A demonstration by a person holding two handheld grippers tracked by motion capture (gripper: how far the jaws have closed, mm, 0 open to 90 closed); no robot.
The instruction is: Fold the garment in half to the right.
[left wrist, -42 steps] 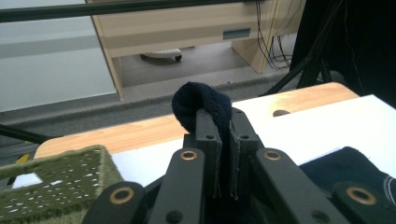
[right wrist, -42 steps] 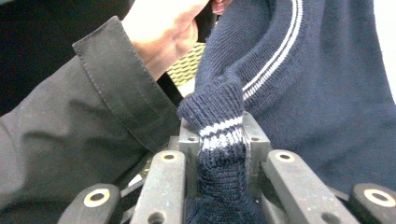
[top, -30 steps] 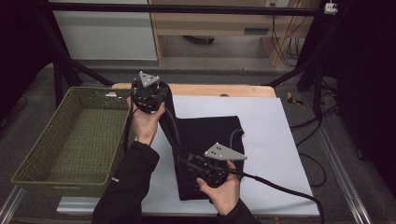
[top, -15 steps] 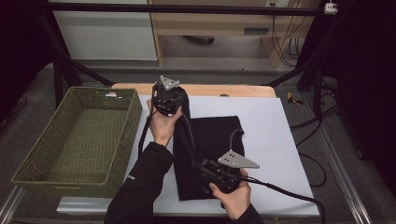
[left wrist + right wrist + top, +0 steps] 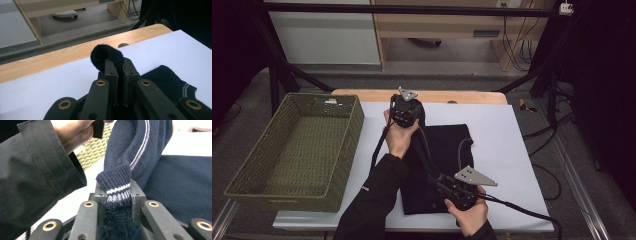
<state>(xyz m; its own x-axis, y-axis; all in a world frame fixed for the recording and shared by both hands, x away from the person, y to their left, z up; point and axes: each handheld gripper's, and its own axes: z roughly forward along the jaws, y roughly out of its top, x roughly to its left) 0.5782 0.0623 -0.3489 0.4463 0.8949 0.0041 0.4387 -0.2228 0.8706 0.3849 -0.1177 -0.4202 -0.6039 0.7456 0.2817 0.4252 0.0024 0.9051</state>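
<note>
Sweater (image 5: 439, 150) | both grippers' fingers clamped on knit: left (image 5: 117, 65) far edge, right (image 5: 117, 192) striped cuff | probably mid-fold | lower level, keep taut over tabletop (image 5: 507, 135)

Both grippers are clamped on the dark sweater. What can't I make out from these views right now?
- High view: left gripper tips, hidden by its own body.
- High view: sweater folds, lost in uniform black.
- Right gripper view: wicker basket, mostly behind the sleeve.
- Left gripper view: sweater's extent, cut off by the jaws.

Sweater (image 5: 140, 150): dark ribbed knit cloth. Basket (image 5: 297, 150): rough woven wicker. Table edge (image 5: 62, 55): smooth wood.
</note>
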